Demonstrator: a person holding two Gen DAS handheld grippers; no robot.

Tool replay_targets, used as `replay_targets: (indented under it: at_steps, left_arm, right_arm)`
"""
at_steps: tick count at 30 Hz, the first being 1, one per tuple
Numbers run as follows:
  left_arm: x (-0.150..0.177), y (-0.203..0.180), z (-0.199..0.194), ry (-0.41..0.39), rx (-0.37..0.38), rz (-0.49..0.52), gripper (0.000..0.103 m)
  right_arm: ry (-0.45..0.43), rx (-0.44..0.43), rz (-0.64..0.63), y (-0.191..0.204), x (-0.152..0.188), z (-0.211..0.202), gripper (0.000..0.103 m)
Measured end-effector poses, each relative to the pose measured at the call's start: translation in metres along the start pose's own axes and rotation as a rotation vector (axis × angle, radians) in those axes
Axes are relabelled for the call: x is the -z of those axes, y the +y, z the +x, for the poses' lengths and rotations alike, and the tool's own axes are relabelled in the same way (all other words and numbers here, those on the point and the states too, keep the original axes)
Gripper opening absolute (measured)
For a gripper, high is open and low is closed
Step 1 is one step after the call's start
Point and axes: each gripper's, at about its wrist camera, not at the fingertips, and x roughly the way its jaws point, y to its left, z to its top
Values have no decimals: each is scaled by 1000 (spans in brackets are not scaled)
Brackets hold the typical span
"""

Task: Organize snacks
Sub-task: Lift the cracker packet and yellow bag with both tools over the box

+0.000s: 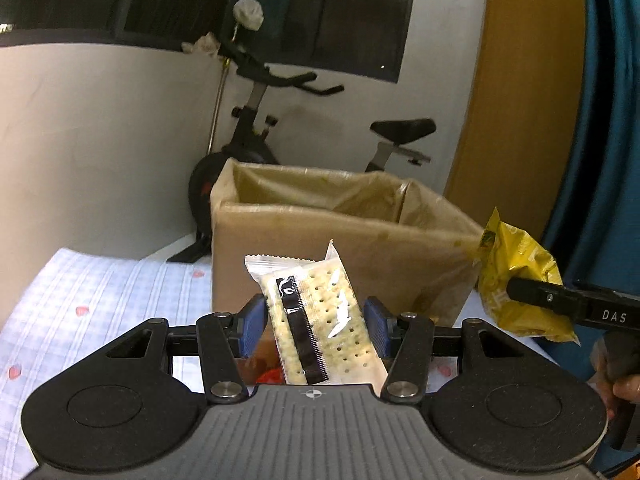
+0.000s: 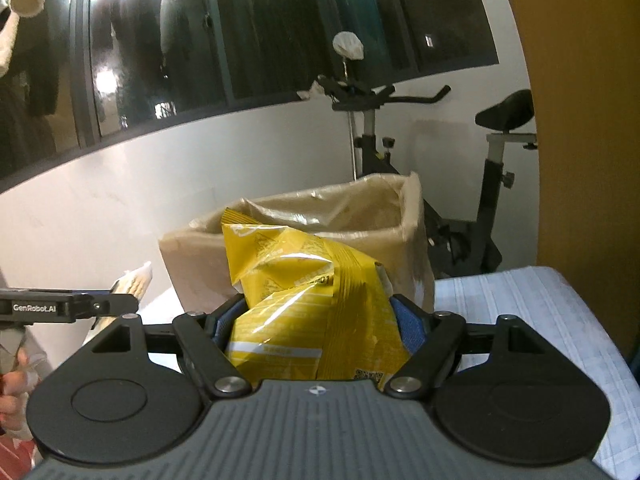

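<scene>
My left gripper (image 1: pixel 316 326), tipped slightly downward, pinches a cracker packet (image 1: pixel 316 312); my right gripper (image 2: pixel 320 320), nearly level, clamps a yellow snack bag (image 2: pixel 308 300) before the lined box (image 2: pixel 412 232).

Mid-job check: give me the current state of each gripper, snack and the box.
left gripper: shut on cracker packet
cracker packet: sealed, held tilted, off the bed
right gripper: shut on yellow snack bag
yellow snack bag: sealed, crumpled, held up
cardboard box: open-topped, plastic-lined, upright
</scene>
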Motion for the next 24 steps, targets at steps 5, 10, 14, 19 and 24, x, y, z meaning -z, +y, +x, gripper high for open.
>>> replay_targets:
  at_steps: [5,10,14,19,24]
  left_arm:
    - [-5,-4,-7,-24,15,8,56]
    - [-15,-5,-14,-48,28,7,56]
    - [-30,-6,-8,-75,35,14,56]
    - [-58,-12,14,-98,58,30,56]
    - [-88,-17,64,-72,61,29,56]
  right_arm:
    - [-38,-23,-6,3,-14,-6,78]
    - [-90,-44,12,2,-34,-10,78]
    - [-111,-65,8,-1,-55,-2,78]
    - [-102,-88,-42,-3,-79,33,78]
    - [-16,-45,-95,-8,-95,99,78]
